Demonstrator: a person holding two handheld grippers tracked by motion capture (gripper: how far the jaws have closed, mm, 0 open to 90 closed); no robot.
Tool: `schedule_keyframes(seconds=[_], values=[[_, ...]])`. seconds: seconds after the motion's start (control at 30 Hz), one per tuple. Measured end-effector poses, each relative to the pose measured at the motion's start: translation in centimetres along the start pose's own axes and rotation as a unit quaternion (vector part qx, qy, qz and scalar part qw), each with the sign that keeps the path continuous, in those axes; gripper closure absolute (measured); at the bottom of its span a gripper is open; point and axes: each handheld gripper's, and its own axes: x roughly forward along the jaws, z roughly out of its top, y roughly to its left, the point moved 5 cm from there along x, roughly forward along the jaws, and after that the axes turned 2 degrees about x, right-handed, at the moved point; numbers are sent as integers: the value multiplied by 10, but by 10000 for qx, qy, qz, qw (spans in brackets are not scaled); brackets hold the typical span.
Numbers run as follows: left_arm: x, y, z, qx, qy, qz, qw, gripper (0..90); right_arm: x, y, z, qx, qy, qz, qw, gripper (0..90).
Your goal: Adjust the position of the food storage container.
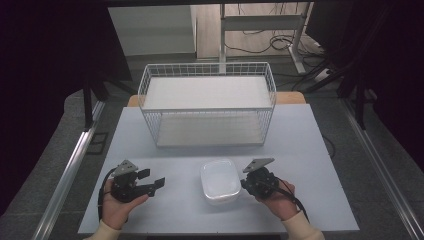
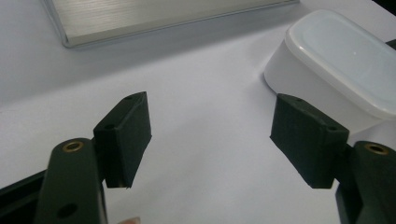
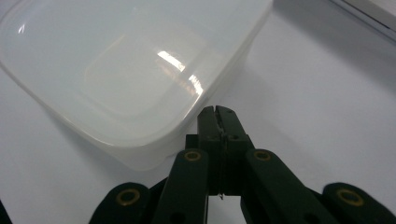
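On the table (image 1: pixel 300 135), a lidded white container (image 1: pixel 220 181) is flanked: left gripper (image 1: pixel 151 180) fingers spread at nine o'clock, right gripper (image 1: pixel 243 183) fingers pressed together at three. Contents cannot be told.

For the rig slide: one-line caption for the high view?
Left claw open and right claw shut, flanking a lidded white container before a wire basket.

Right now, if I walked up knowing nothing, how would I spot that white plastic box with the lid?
Start at the pale table and find the big white wire basket at its far side. Come toward the person: the lidded container sits on the table between the left gripper and the right gripper. It is low, rounded and milky white, unlike the black tools.
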Motion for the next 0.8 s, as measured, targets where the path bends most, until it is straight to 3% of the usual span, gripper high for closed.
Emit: schedule_keyframes(seconds=[0.17,0.47,0.53,0.57,0.6,0.73,0.77,0.8], values=[[0,0,0,-4,4,-6,10000,284,1,13,0,-126,9,105,9999,896],[0,0,0,-1,2,-7,10000,284,1,13,0,-143,-23,73,9999,896],[-1,1,0,-12,-18,-3,10000,284,-4,9,2,-130,-123,-23,9998,896],[-1,1,0,-24,-20,-10,10000,284,-11,4,2,-7,-300,-104,9995,896],[-2,0,1,-49,-37,-30,10000,284,-11,4,2,-7,-300,-104,9995,896],[-3,-3,2,-79,-54,-92,9999,282,-27,-6,-3,274,-724,-146,9969,879],[-3,-3,3,-92,-56,-117,9999,281,-34,-11,-7,454,-975,-128,9941,727],[-3,-4,3,-100,-60,-140,9998,281,-34,-11,-7,454,-975,-128,9941,727]])
